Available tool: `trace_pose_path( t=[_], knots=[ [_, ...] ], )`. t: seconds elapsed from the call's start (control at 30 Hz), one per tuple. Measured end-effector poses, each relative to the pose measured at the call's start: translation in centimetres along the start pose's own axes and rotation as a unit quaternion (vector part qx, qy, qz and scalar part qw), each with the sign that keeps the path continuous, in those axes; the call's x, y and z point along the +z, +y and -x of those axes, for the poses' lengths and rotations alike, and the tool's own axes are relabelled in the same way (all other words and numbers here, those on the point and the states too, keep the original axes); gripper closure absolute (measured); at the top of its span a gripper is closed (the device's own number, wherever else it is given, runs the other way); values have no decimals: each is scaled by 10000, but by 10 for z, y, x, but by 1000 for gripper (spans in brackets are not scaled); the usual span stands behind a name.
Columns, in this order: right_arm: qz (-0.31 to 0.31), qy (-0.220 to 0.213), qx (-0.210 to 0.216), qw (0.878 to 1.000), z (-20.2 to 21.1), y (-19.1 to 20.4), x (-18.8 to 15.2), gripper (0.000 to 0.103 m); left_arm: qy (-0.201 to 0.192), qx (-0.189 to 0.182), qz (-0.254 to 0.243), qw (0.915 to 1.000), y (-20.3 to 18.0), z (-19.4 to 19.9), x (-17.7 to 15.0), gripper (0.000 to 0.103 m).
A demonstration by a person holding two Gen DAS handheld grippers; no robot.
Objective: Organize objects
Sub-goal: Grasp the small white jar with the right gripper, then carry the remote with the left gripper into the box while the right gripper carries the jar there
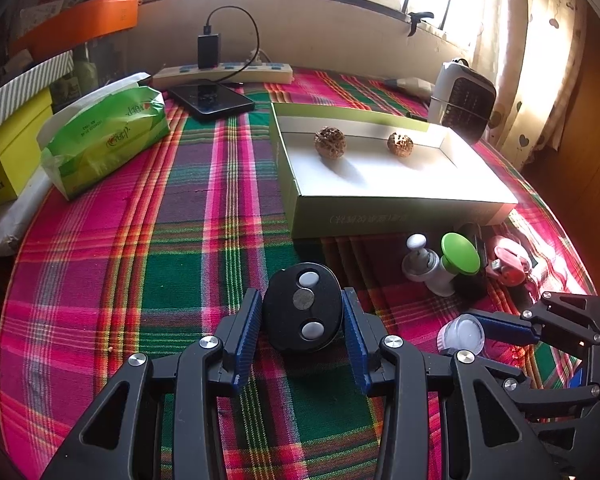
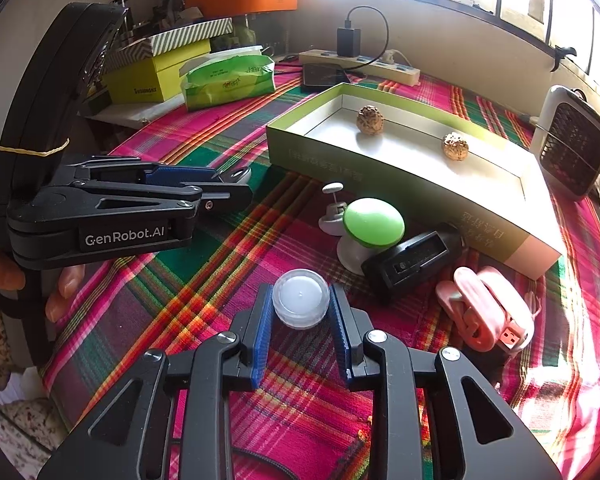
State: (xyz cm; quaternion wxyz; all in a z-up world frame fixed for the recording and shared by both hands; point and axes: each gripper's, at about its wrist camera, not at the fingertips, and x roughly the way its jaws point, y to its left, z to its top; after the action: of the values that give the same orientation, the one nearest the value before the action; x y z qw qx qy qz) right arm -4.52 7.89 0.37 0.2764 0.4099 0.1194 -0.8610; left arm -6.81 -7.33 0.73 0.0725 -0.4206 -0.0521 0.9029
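On a table covered with a bright plaid cloth (image 1: pixel 204 240), both grippers are closed on small things. The left gripper (image 1: pixel 303 316) clamps a black oval remote (image 1: pixel 304 312) with two pale buttons, its blue pads pressing the remote's two sides just above the cloth. The right gripper (image 2: pixel 301 306) grips a small clear round jar (image 2: pixel 300 298) with a white lid, one pad against each side; the left-wrist view shows the same jar (image 1: pixel 462 334) at the tip of that gripper, to the right of the remote. Behind them lies a shallow open box (image 1: pixel 400 200) with green walls and a white floor, and two walnuts (image 1: pixel 330 142) rest inside it, well apart from each other. In front of the box's near wall stand a green-topped knob on a white base (image 2: pixel 370 226), a small white stopper-like piece (image 2: pixel 332 208), a black holder (image 2: pixel 414 262) lying tilted, and a pink coiled cable with a USB plug (image 2: pixel 486 312). Farther back sit a green tissue pack (image 1: pixel 104 136), a phone (image 1: pixel 212 100) on a charging lead, a power strip (image 1: pixel 224 74) and a small white heater (image 1: pixel 462 100). A hand (image 2: pixel 56 284) grips the left gripper's handle.
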Motion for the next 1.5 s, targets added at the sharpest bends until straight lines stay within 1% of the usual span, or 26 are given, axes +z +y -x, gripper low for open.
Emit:
trace_pose_path(
  t=[0.43, 0.77, 1.13, 1.5],
  knots=[
    [-135, -107, -22, 9998, 4, -5, 1, 74, -65, -24, -87, 9999, -5, 6, 3, 65],
    [-292, -308, -90, 9991, 19, -14, 5, 74, -133, -123, -203, 9996, -17, 14, 10, 65],
    [-495, -515, -285, 9970, 35, -34, 17, 74, -236, -232, -390, 9987, -30, 17, 27, 65],
    [-766, -580, -614, 9935, 37, -67, 35, 74, -259, -436, -664, 9965, -51, 3, 53, 65]
  ],
)
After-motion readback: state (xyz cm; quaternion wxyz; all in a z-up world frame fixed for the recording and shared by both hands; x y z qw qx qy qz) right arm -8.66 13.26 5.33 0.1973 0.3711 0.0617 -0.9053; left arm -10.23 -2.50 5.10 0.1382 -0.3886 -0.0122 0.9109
